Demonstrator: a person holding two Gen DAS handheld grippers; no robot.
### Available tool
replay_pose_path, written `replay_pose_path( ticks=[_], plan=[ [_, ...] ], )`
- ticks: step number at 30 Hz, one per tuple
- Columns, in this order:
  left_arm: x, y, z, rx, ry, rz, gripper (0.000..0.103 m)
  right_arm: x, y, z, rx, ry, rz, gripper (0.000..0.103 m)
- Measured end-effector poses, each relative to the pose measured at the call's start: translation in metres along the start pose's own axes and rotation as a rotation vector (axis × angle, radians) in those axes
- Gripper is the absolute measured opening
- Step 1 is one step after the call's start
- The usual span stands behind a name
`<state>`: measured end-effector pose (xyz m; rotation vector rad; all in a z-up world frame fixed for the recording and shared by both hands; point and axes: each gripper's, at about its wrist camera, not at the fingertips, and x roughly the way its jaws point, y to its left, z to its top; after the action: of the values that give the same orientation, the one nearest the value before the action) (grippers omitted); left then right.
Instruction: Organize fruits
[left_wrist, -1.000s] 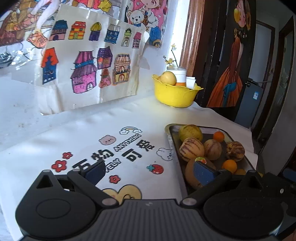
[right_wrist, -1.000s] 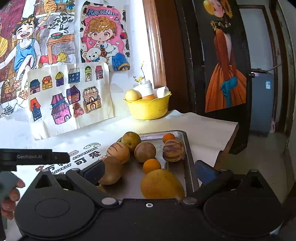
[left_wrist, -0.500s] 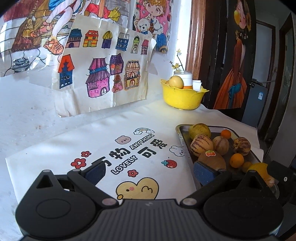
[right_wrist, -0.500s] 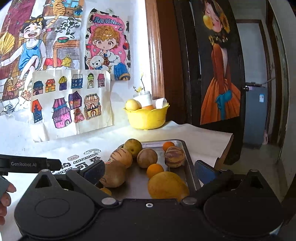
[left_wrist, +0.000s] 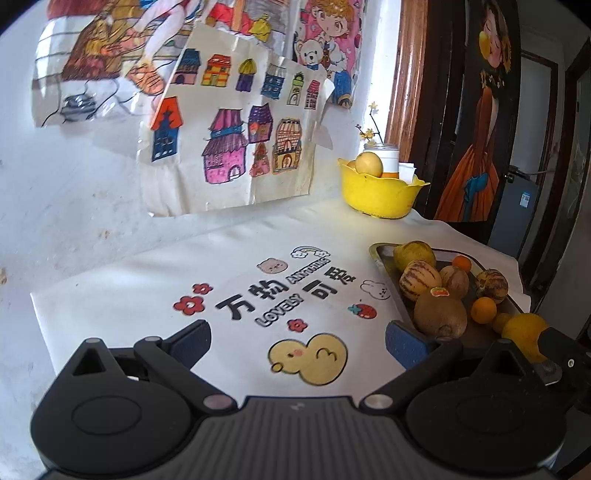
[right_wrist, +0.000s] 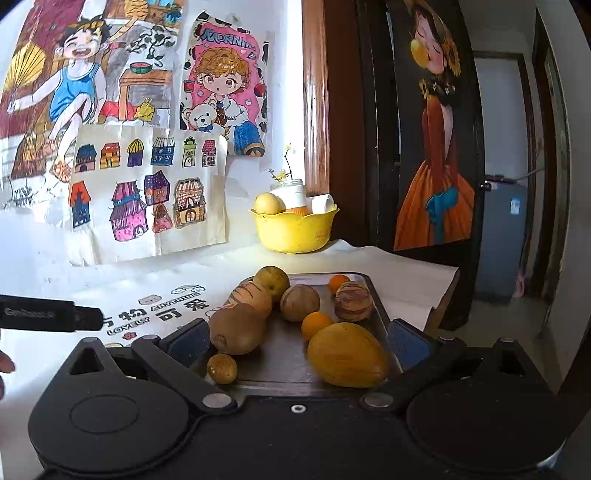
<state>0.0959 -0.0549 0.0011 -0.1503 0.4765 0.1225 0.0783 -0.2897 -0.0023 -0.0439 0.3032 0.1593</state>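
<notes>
Fingers of both grippers spread, empty; right gripper (right_wrist: 297, 341) pulled back from tray (right_wrist: 375, 295).

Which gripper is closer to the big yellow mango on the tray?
The right one. The right gripper is open over the tray's near end, the mango just inside its right finger. The left gripper hangs open over the printed cloth, left of the tray.

A white printed cloth (left_wrist: 229, 280) covers the surface. Behind the cloth, a drawing of coloured houses (right_wrist: 147, 188) hangs on the wall, with a pink cartoon poster (right_wrist: 225, 85) above it. Right of the cloth, a dark door bears a painting of a figure in an orange dress (right_wrist: 436, 162).
</notes>
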Motion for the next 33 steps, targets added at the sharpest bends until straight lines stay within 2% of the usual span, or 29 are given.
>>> replay_pose_path(
  ticks=[15,24,33],
  plan=[
    [-0.028,0.032,-0.02,-0.038,-0.051,-0.026,0.103,-0.021,0.022,-0.015,-0.005,-0.002,0.009,0.102],
    [-0.043,0.035,-0.037,0.014,-0.06,-0.022,0.103,-0.042,0.032,-0.029,0.011,-0.018,0.007,0.102],
    [-0.054,0.042,-0.048,0.018,-0.09,-0.016,0.103,-0.057,0.033,-0.036,0.032,-0.057,0.0,0.102]
  ],
)
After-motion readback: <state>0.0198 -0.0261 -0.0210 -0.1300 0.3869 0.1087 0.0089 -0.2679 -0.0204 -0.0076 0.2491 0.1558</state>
